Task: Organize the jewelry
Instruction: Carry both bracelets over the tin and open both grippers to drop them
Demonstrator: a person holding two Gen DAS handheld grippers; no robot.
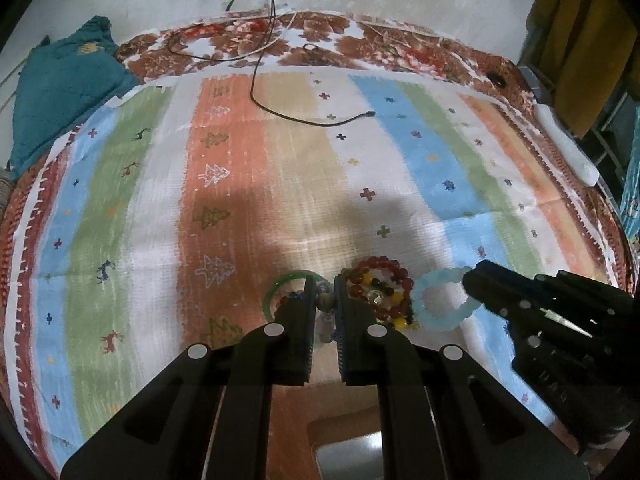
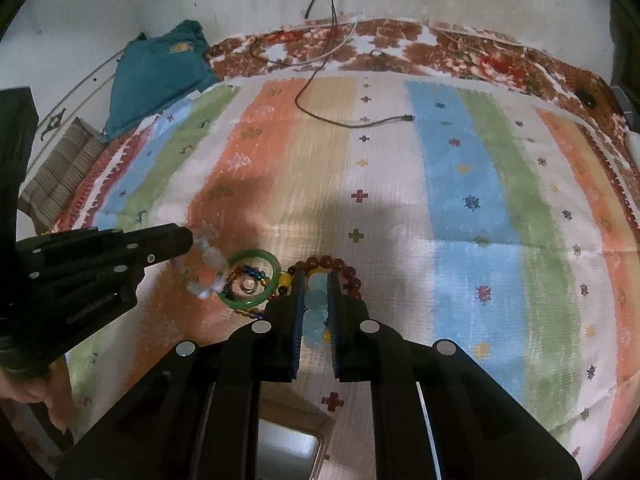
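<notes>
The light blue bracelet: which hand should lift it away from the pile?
Probably the right. The right gripper already has its fingers closed around the light blue bracelet. The left gripper is busy holding a clear bead bracelet beside the green bangle.

L hand-held gripper (image 1: 323, 300): matte black plastic, two flat fingers w/ blue ribbed inner pads, four round silver screw heads on linkage arms. R hand-held gripper (image 2: 316, 300): same build, same blue pads. Bare skin of person's hand (image 2: 36, 396) at L handle.
</notes>
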